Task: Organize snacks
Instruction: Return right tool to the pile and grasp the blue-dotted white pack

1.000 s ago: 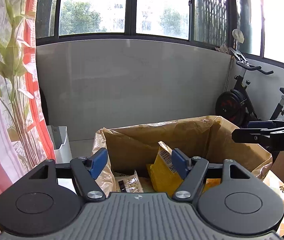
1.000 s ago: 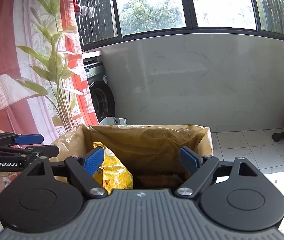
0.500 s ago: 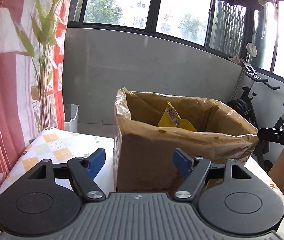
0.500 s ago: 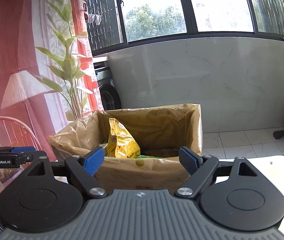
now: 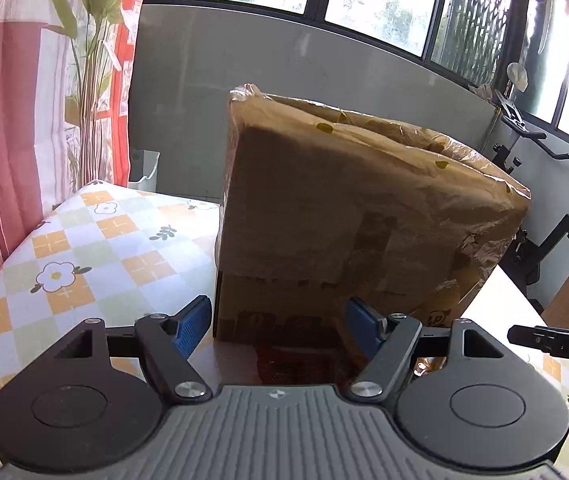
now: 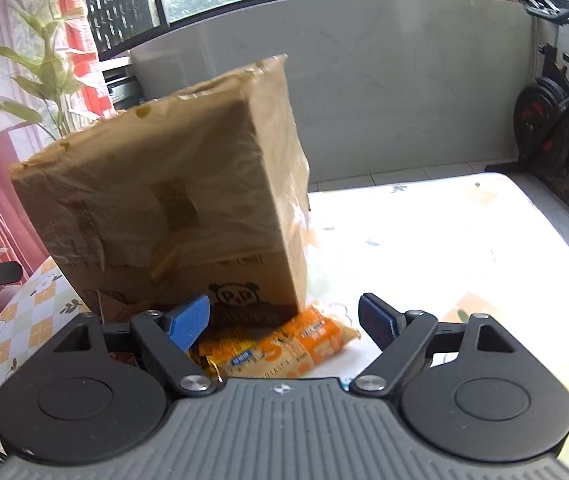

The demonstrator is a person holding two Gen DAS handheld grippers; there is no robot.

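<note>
A tall cardboard box (image 5: 348, 216) lined with brown plastic stands on the table; it also shows in the right wrist view (image 6: 172, 200). Its inside is hidden from here. My left gripper (image 5: 278, 326) is open and empty, low in front of the box, above a dark red snack packet (image 5: 300, 364). My right gripper (image 6: 284, 322) is open and empty, just above an orange snack packet (image 6: 284, 346) lying at the box's foot. The right gripper's tip (image 5: 556, 344) shows at the right edge of the left wrist view.
The table wears a checked flower-print cloth (image 5: 84, 256). A red curtain and a plant (image 5: 84, 60) stand at the left. An exercise bike (image 6: 552, 120) stands on the floor at the right. A white bin (image 5: 144, 168) sits beyond the table.
Both grippers have dropped from above the box's open top to table level in front of it. The packets inside the box have gone out of sight; packets on the table have come into view.
</note>
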